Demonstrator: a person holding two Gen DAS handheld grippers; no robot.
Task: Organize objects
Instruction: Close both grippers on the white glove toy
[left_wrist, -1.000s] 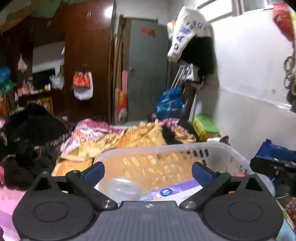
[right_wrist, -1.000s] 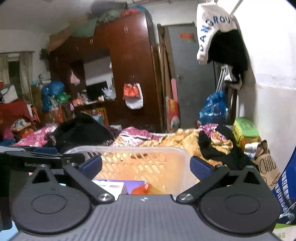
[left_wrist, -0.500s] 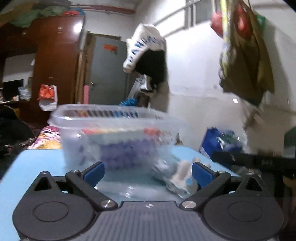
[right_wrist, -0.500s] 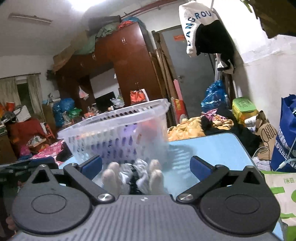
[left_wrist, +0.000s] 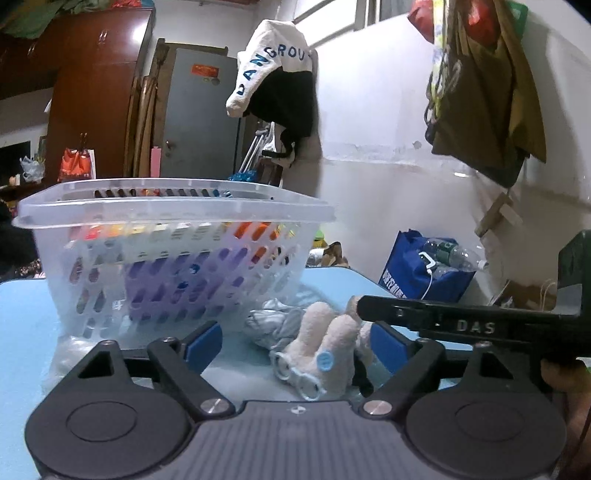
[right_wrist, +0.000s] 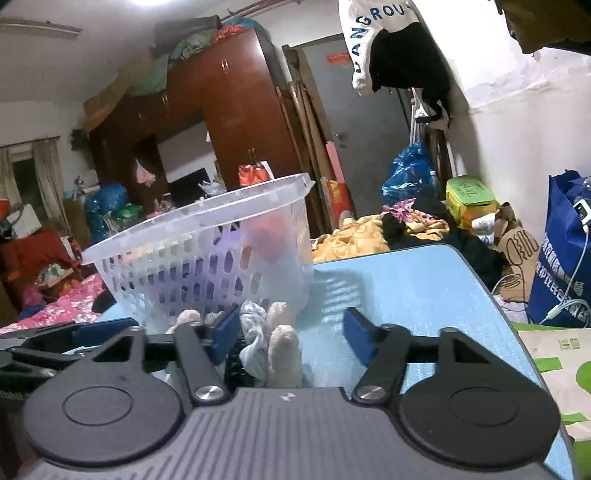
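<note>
Closing on a plush toy (left_wrist: 325, 354) that lies on the light-blue tabletop (right_wrist: 424, 288) just in front of the slotted clear plastic basket (left_wrist: 173, 258), both grippers work at one target. The left gripper (left_wrist: 295, 341) has its jaws fairly wide and closing, the toy's cream limbs standing between the blue pads but nearer the right-hand pad (left_wrist: 384, 345), with no contact visible. The right gripper (right_wrist: 290, 334) is about half open and also closing; the toy's limbs and a bunched pale-grey cloth part (right_wrist: 255, 332) sit against its left-hand pad (right_wrist: 225, 332), while a clear gap remains before the other pad, so no firm hold is made yet. In the left view the right gripper's black finger crosses just beyond the toy. A good grasp probably calls for centring the soft body between the pads before they meet, since an off-centre pinch may catch only a limb or the loose cloth and let the rest sag. Keeping the two tools from crowding each other also seems wise. Visible on the toy are stubby cream fleece limbs, a small blue disc and tiny white-rimmed spectacles; it should compress easily. Coloured packets already fill the basket.
</note>
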